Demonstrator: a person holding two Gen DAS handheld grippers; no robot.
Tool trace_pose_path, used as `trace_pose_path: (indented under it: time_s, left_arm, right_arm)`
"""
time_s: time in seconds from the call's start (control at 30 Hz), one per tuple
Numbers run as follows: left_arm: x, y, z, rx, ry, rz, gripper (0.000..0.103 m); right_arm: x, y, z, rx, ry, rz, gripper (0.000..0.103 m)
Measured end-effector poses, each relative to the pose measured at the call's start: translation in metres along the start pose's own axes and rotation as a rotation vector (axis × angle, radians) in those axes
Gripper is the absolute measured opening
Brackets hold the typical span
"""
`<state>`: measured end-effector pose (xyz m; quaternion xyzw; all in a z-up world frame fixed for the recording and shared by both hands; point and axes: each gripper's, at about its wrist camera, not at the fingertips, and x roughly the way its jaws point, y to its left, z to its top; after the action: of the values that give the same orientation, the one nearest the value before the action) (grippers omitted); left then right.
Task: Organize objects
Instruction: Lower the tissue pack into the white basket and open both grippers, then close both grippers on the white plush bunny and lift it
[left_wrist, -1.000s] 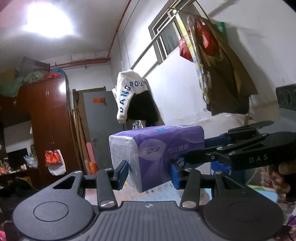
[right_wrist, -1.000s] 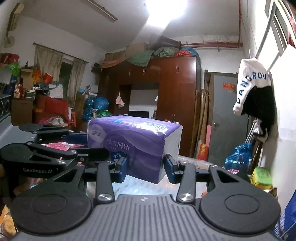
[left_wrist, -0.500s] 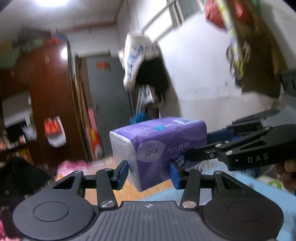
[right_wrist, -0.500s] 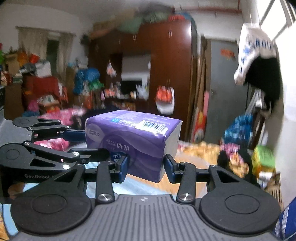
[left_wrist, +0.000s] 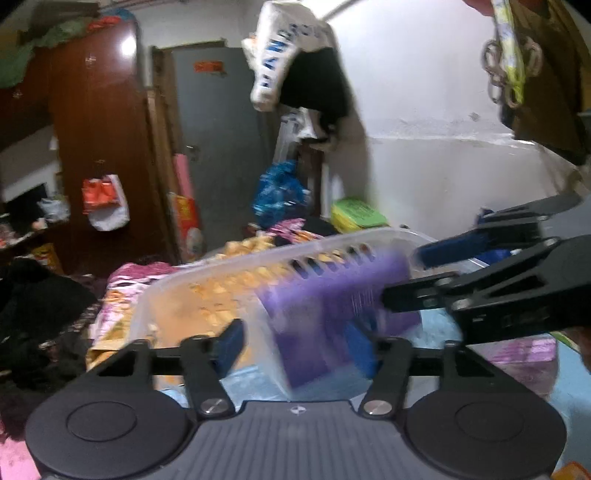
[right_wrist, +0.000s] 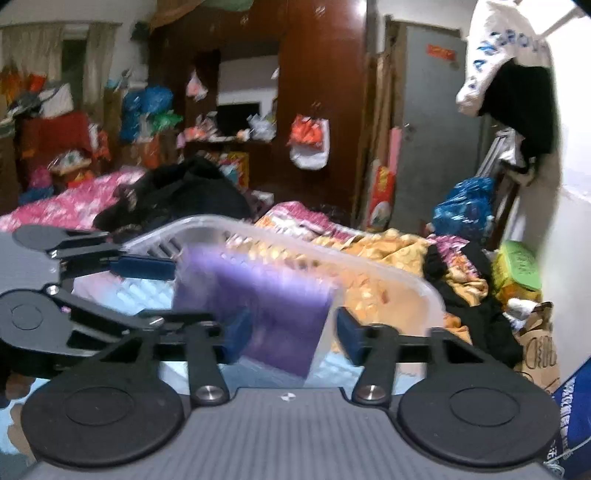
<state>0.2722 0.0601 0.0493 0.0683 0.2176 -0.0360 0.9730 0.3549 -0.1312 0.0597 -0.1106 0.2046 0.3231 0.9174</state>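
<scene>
Cluttered bedroom — both jaws wide, tissue pack (left_wrist: 332, 310) seemingly unclamped — blurred.

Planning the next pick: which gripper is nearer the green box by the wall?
Right. The green box lies ahead and off to the right of the right gripper; the left gripper is further left, beyond the right one.

Behind all that you've got a tall dark-red wooden wardrobe (right_wrist: 325, 92) next to a grey metal door (left_wrist: 218, 147), a white printed garment (left_wrist: 284, 51) hanging over it, and a crinkly blue plastic bag (right_wrist: 465, 210) by the white wall.
</scene>
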Motion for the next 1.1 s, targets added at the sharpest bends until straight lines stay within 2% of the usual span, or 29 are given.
trace_pose_path:
  time_s: [0.07, 0.13, 0.2, 0.4, 0.5, 0.63, 0.77, 0.83, 0.9, 0.93, 1.0, 1.1]
  left_arm:
    - [-0.012, 0.004, -0.003, -0.034, -0.041, 0.006, 0.089]
    - [-0.032, 0.008, -0.011, -0.082, -0.086, -0.002, 0.090]
    - [-0.052, 0.011, -0.021, -0.120, -0.128, -0.023, 0.097]
    - [-0.112, 0.021, -0.071, -0.237, -0.178, -0.013, 0.099]
    - [-0.124, 0.027, -0.099, -0.300, -0.145, -0.031, 0.099]
    - [-0.124, 0.032, -0.132, -0.373, -0.084, 0.015, 0.099]
    - [-0.114, 0.052, -0.153, -0.499, -0.039, -0.025, 0.094]
    - [-0.106, 0.057, -0.160, -0.530, -0.019, -0.053, 0.083]
    - [-0.099, 0.054, -0.162, -0.531, 0.000, -0.054, 0.078]
    - [-0.097, 0.051, -0.166, -0.527, 0.004, -0.054, 0.077]
    - [-0.090, 0.048, -0.164, -0.532, 0.014, -0.062, 0.070]
    - [-0.089, 0.043, -0.163, -0.535, 0.005, -0.077, 0.065]
  right_arm:
    - [-0.017, -0.003, -0.004, 0.014, -0.056, -0.034, 0.103]
    - [-0.040, -0.001, -0.012, 0.001, -0.122, -0.046, 0.103]
    - [-0.061, 0.000, -0.022, 0.007, -0.170, -0.043, 0.103]
    - [-0.108, 0.018, -0.069, 0.071, -0.234, 0.030, 0.103]
    - [-0.109, 0.036, -0.079, 0.093, -0.243, 0.076, 0.103]
    - [-0.097, 0.062, -0.082, 0.069, -0.211, 0.149, 0.103]
    - [-0.090, 0.089, -0.080, -0.003, -0.233, 0.143, 0.103]
    - [-0.084, 0.103, -0.075, -0.041, -0.244, 0.134, 0.095]
    - [-0.077, 0.116, -0.073, -0.089, -0.235, 0.109, 0.070]
    - [-0.075, 0.121, -0.075, -0.107, -0.228, 0.105, 0.066]
    - [-0.067, 0.129, -0.076, -0.141, -0.203, 0.097, 0.057]
    - [-0.057, 0.130, -0.078, -0.172, -0.179, 0.021, 0.041]
